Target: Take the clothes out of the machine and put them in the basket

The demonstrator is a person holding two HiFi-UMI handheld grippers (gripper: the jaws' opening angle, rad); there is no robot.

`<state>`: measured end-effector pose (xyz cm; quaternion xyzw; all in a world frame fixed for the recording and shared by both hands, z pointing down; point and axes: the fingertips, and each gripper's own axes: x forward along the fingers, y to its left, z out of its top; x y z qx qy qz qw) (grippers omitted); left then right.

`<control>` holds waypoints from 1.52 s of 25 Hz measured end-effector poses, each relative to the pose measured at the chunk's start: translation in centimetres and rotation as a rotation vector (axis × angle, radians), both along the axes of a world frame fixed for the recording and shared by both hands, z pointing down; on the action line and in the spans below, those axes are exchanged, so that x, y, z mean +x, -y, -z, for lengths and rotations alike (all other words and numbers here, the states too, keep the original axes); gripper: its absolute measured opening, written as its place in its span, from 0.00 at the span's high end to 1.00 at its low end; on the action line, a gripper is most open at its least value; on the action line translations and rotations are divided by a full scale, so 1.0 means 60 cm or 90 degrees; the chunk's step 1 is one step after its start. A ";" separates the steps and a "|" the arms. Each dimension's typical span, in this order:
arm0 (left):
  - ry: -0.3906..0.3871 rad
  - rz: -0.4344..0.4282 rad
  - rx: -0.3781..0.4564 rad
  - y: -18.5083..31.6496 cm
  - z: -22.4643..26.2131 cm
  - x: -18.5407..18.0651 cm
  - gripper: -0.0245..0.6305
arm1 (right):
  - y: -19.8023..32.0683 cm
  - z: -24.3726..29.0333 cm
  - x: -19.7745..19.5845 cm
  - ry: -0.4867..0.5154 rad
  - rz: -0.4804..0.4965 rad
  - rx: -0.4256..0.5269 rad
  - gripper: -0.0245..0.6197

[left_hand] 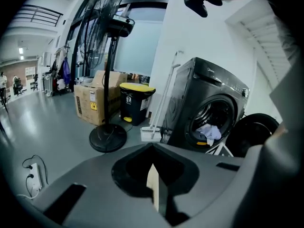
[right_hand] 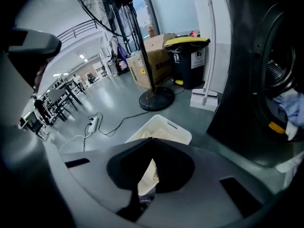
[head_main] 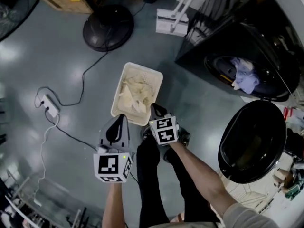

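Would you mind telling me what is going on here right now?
A person is unloading a washing machine with a gripper in each hand. The left gripper and right gripper are both shut and empty, held by the near end of the basket, which already holds pale clothes. The machine's door stands open, and a light garment in the drum is not yet taken out.

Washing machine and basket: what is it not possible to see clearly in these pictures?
- Washing machine drum, head view: the pale cloth at its mouth and darkness hide whatever lies behind.
- Basket floor, head view: cream clothes cover it; the right gripper hides its near corner.
- Right gripper view: the picture's edge cuts off the machine.
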<state>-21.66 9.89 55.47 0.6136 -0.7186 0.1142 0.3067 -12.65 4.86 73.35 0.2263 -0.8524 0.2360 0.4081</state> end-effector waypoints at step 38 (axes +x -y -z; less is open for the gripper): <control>-0.017 -0.343 0.022 0.308 0.048 0.415 0.93 | 0.321 0.224 0.587 0.018 -0.458 0.175 0.92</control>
